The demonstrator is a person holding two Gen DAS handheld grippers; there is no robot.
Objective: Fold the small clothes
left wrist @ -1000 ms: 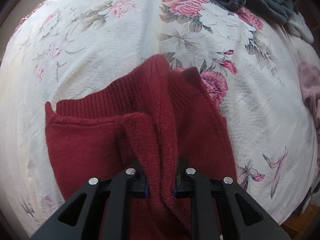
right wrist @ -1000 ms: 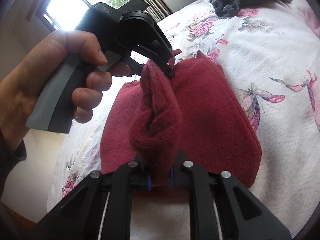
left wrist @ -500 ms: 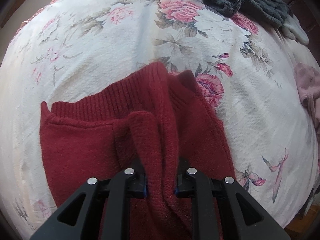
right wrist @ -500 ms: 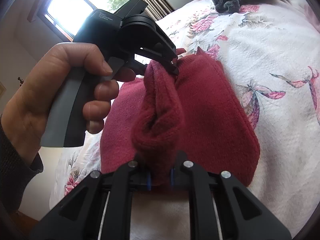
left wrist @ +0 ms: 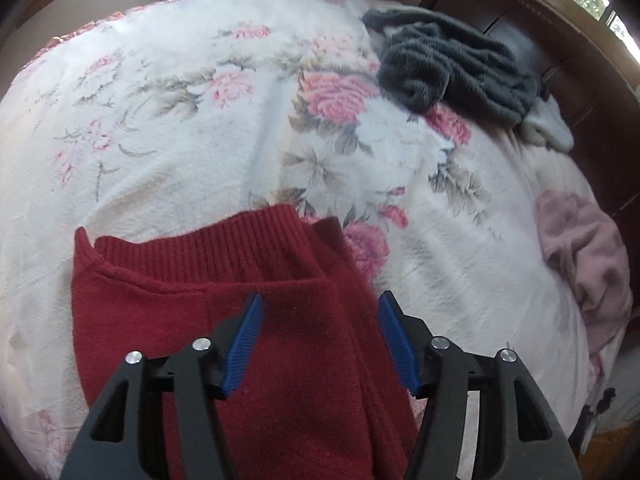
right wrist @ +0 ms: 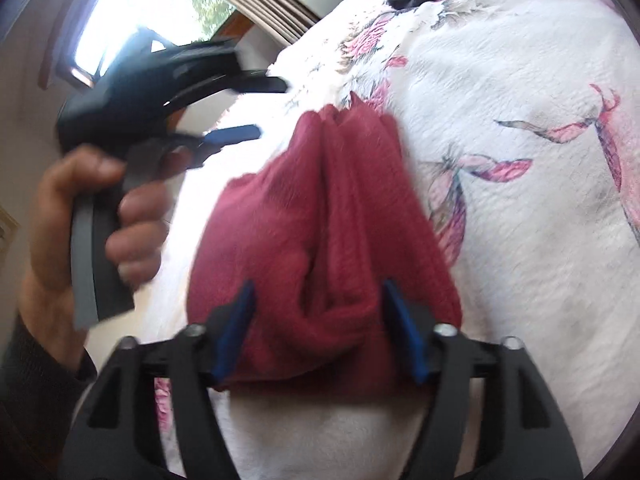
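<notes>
Lying folded on the near part of the floral bedspread [left wrist: 168,152], the red knit sweater [left wrist: 288,344] has a raised ridge down its middle. Both claws stand apart over it, holding nothing: the left gripper [left wrist: 320,332] above the ribbed hem, the right gripper [right wrist: 318,320] above the bunched end. Pressing that ridge flat before regripping would probably tidy the fold, though motion blur hides its layers. A grey fleece garment [left wrist: 448,68] lies far right.
</notes>
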